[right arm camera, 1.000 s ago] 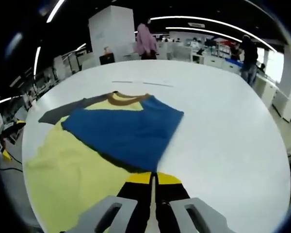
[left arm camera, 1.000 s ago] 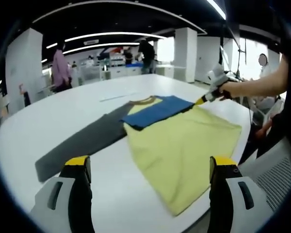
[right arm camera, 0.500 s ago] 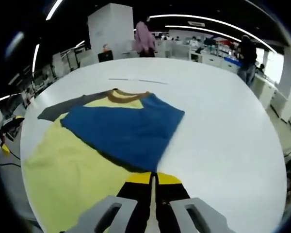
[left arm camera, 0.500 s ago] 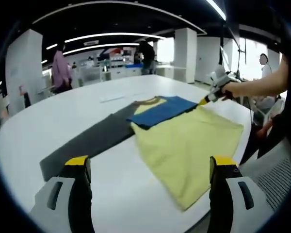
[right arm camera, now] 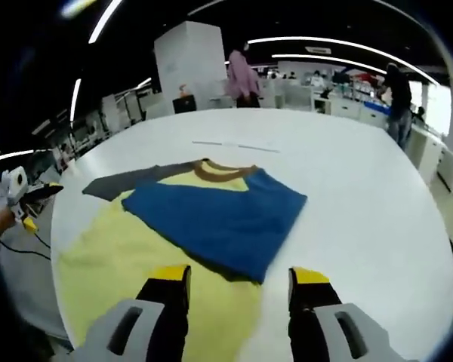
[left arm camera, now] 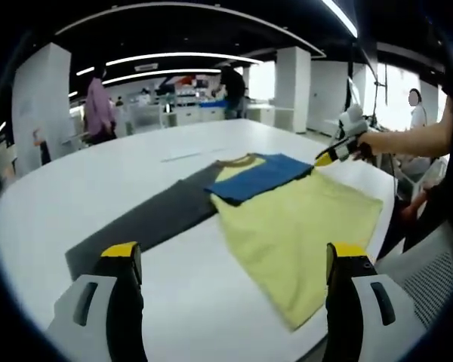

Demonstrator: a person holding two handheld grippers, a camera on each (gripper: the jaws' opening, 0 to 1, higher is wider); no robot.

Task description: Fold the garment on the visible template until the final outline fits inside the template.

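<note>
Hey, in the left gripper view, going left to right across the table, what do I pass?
Grey sleeve → blue folded sleeve → yellow shirt body → right gripper, held at the shirt's far right edge.

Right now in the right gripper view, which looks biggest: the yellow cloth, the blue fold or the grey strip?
1. Yellow cloth
2. Blue fold, nearly as large
3. Grey strip, mostly hidden and farther away
</note>
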